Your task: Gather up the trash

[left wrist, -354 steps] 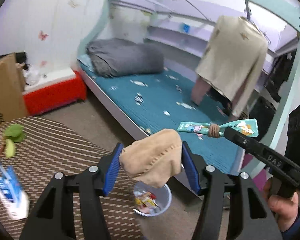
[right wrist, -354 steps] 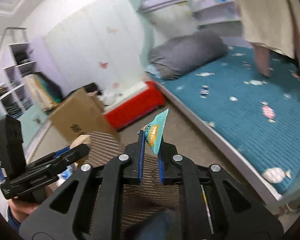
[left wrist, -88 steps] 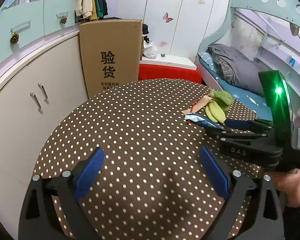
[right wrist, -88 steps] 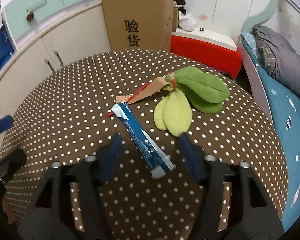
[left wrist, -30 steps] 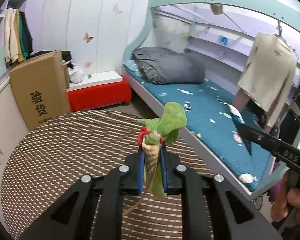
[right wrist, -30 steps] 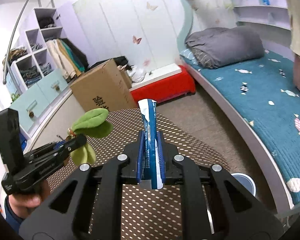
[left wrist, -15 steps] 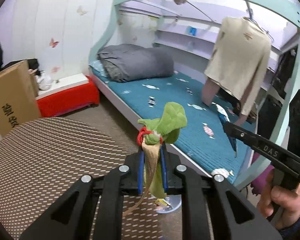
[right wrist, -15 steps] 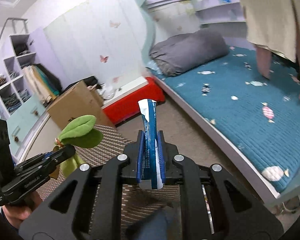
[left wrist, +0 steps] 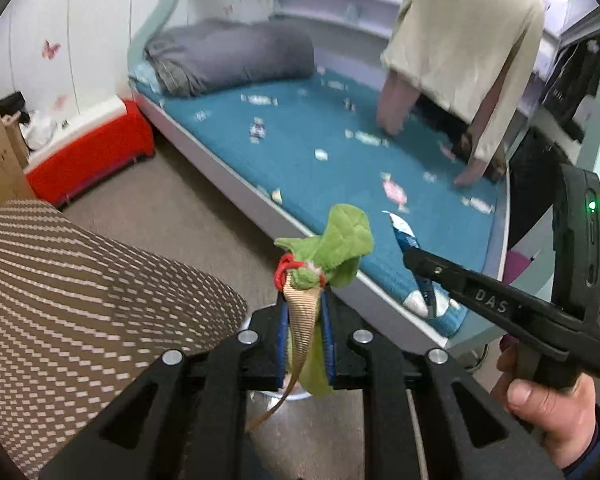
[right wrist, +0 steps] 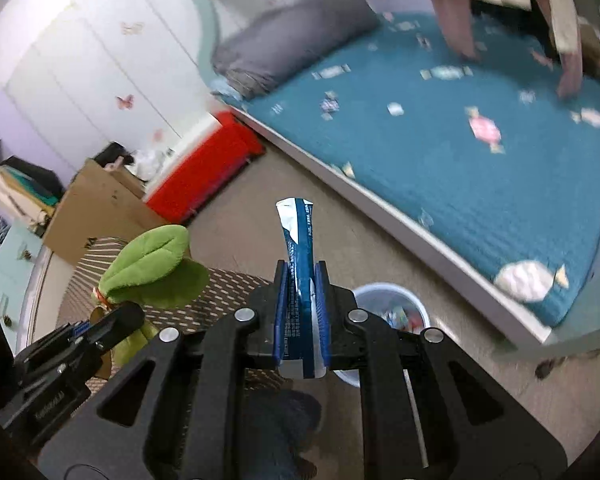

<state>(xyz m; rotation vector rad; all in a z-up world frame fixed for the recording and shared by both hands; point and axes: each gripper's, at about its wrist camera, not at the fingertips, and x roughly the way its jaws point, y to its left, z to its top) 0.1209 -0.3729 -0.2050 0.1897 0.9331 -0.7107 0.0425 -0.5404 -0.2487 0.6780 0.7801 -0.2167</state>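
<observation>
The left gripper (left wrist: 305,334) has its fingers squeezed tight on a green leaf toy (left wrist: 332,246). It pinches the tan strap under the leaves, because the strap is thin and easy to hold. The soft leaves stick up above the fingers and a strap end hangs down below.

The right gripper (right wrist: 301,320) has its fingers squeezed tight on a blue wrapper (right wrist: 298,248). It holds the wrapper near the bottom, so the long flat part stands straight up and does not flop.

Both things are up in the air, off the dotted desk (left wrist: 80,292). The desk edge is on the left side, and both grippers are out past it, over the floor (right wrist: 380,248).

A small round bin (right wrist: 392,308) sits on the floor near the bed (right wrist: 480,152). It already has some trash inside. In the right view the bin is just behind the gripper, a bit to its right. In the left view only a bit of its rim peeks out under the fingers.

I think both things are held over the bin so they can fall in when the fingers let go.
</observation>
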